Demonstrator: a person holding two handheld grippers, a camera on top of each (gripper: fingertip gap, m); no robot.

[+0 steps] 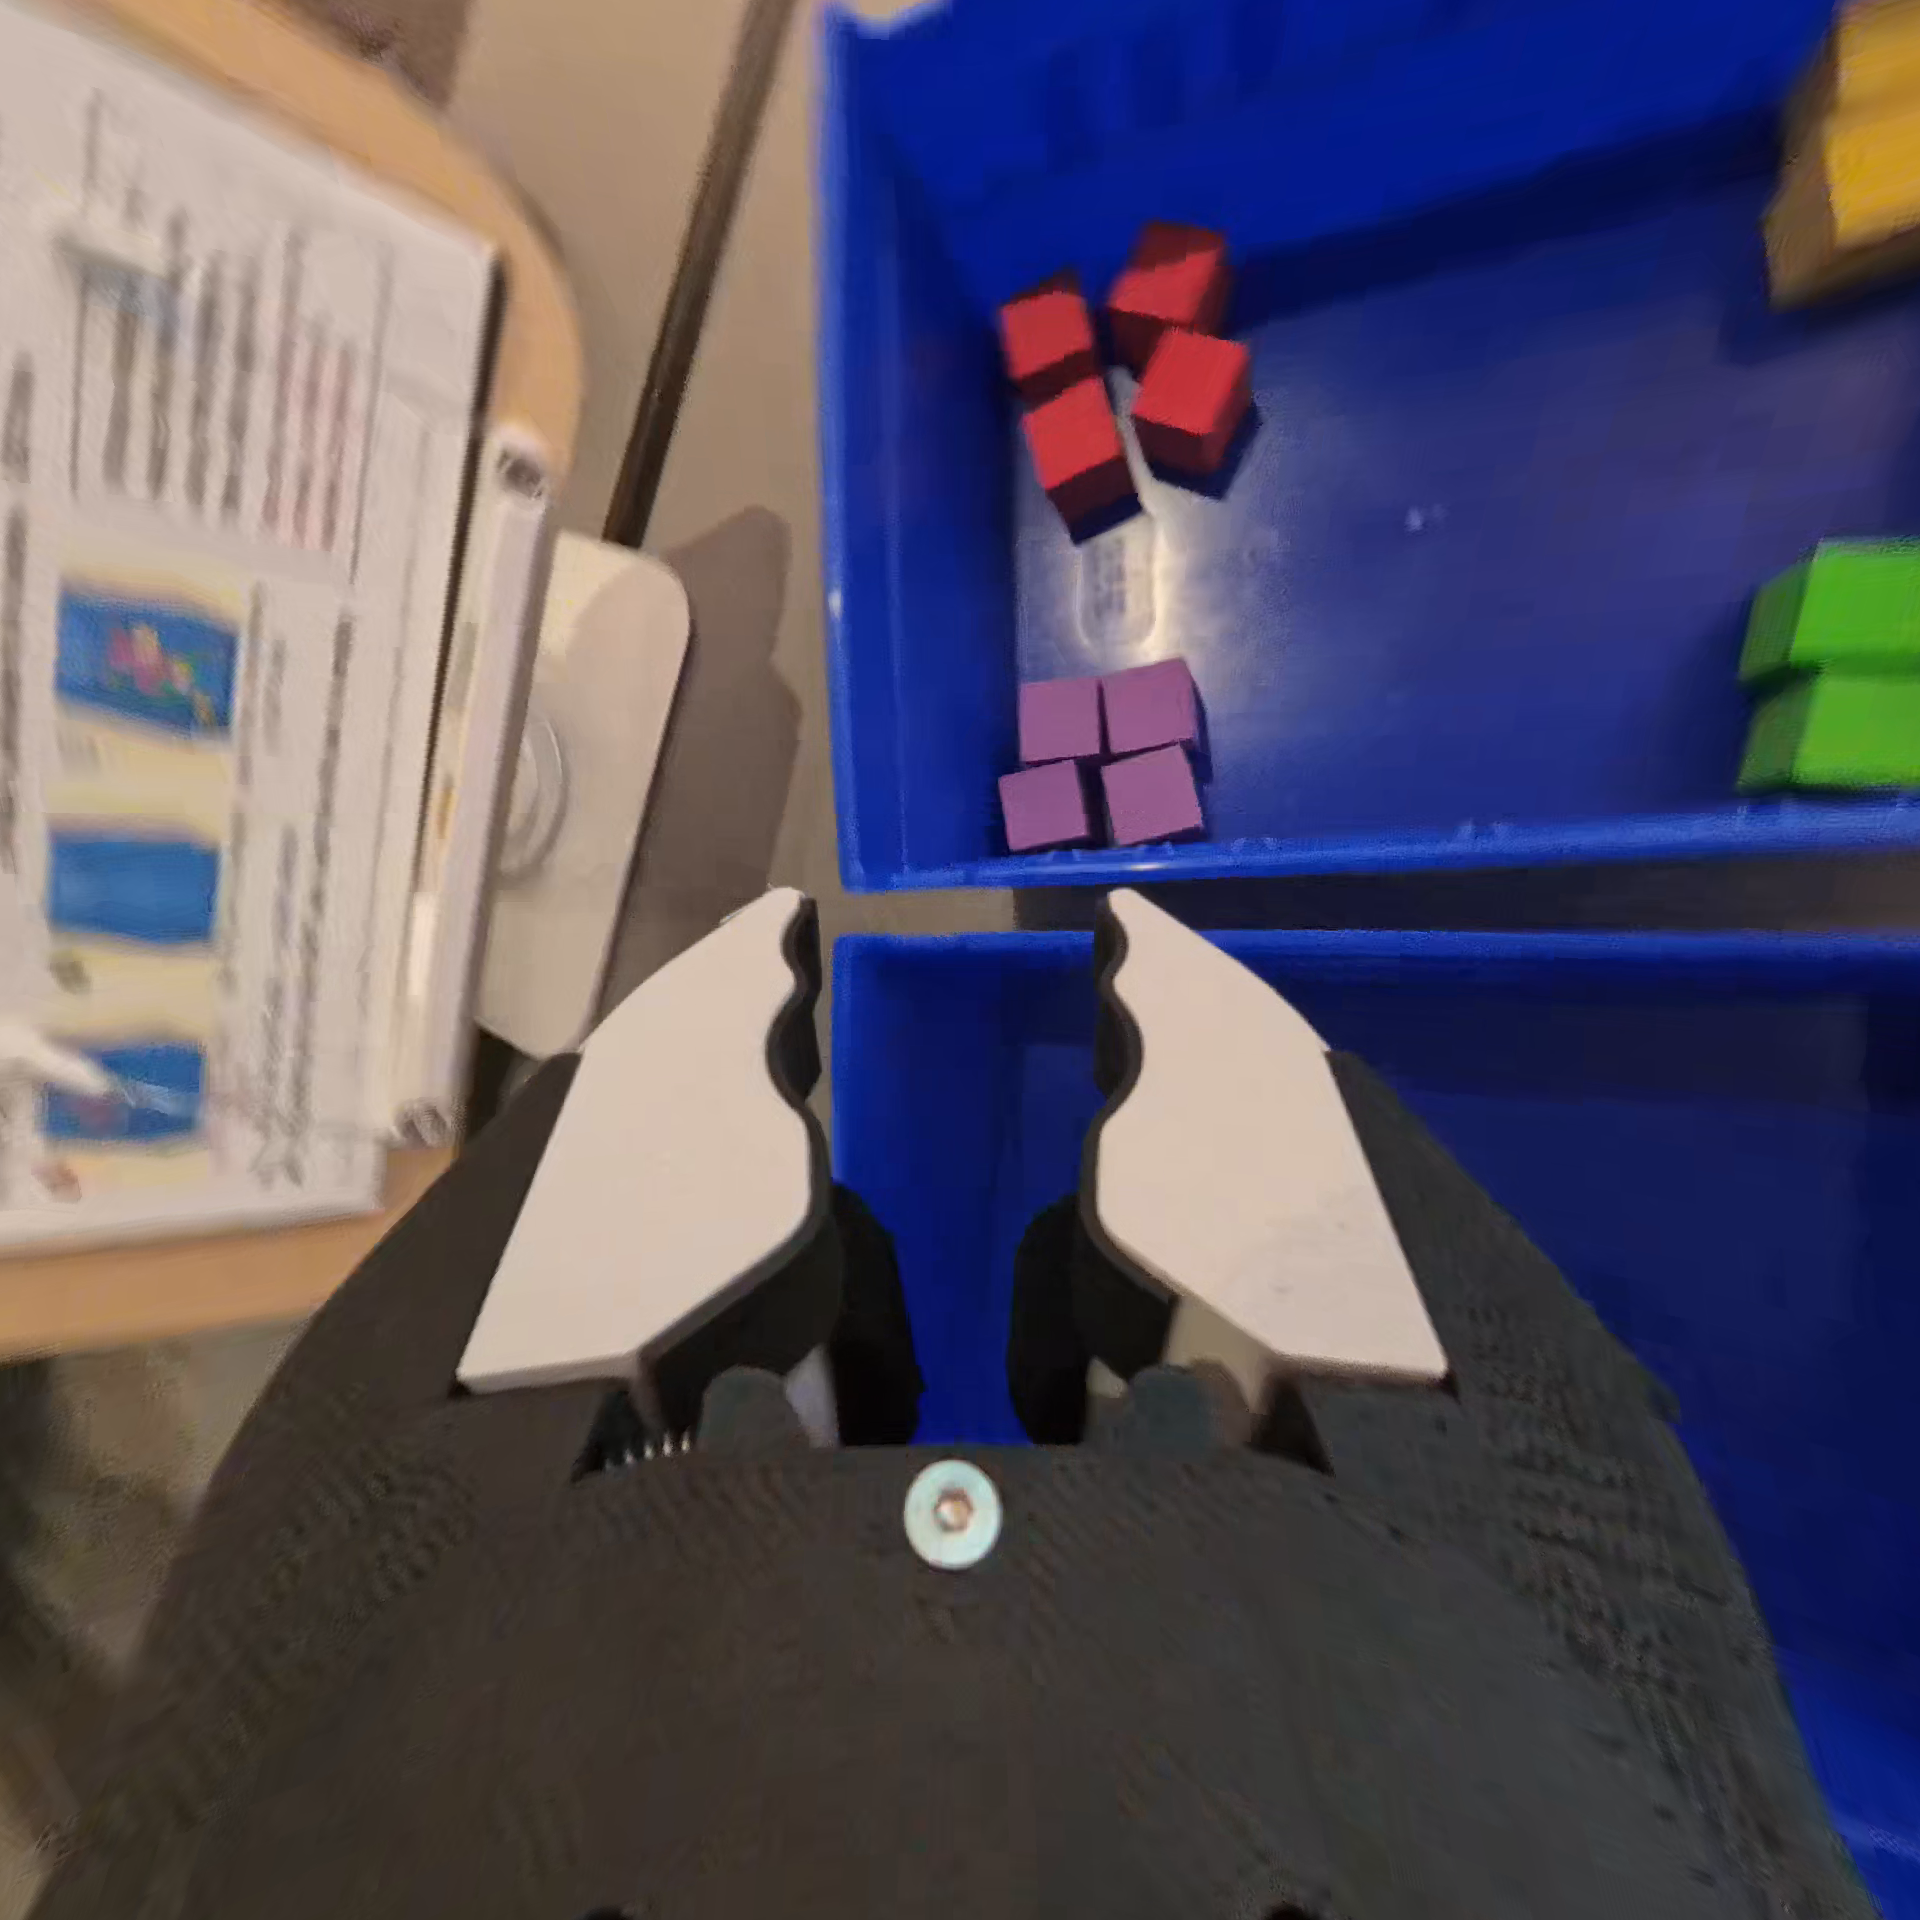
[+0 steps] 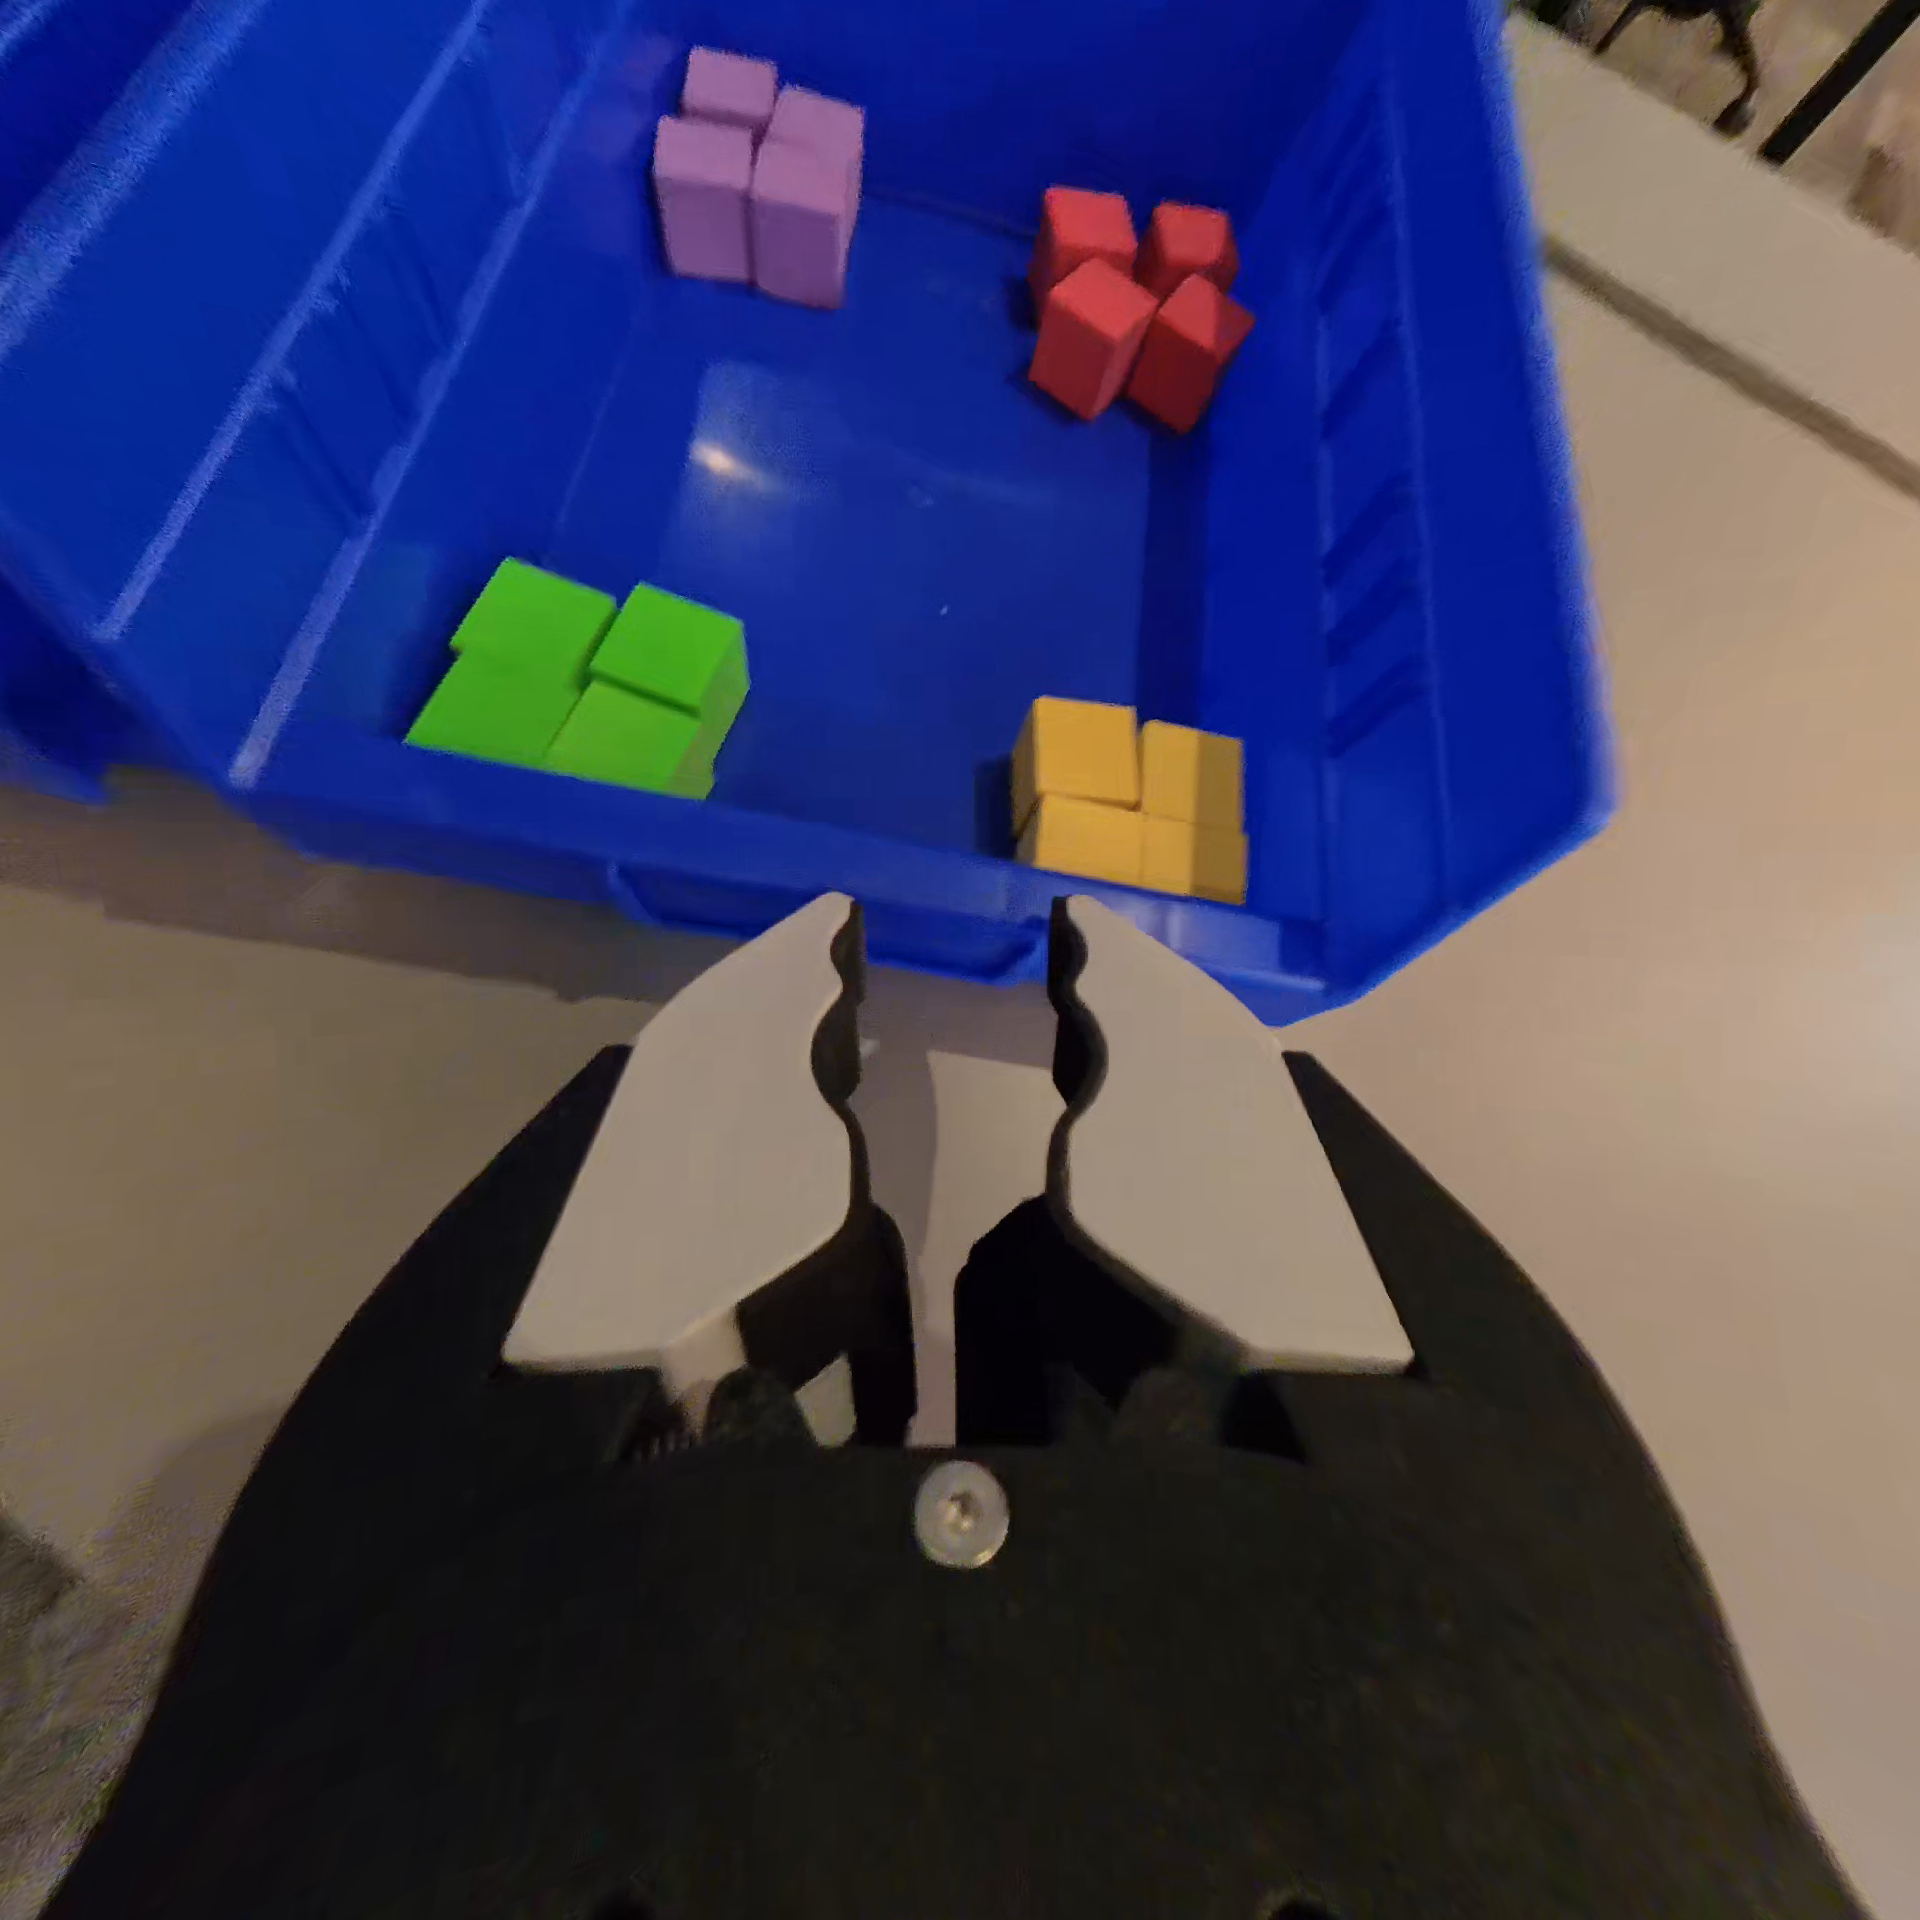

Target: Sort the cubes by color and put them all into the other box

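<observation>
Both tools are empty, jaws apart. The right tool (image 2: 956, 914) hovers at the bin's (image 2: 1455, 831) near wall, yellow blocks (image 2: 1132, 800) just beyond; the left tool (image 1: 951, 909) faces purple blocks (image 1: 1101, 753).

Blue bin (image 2: 1455, 644) sits on a pale tabletop (image 2: 1662, 1143): purple blocks (image 2: 758, 187) at 11 o'clock, red blocks (image 2: 1138, 301) at 1, green blocks (image 2: 582, 681) at 7, yellow blocks (image 2: 1132, 795) at 5. Second blue bin (image 1: 1558, 1195) alongside, printed sheet (image 1: 208, 665) at 9 o'clock.
</observation>
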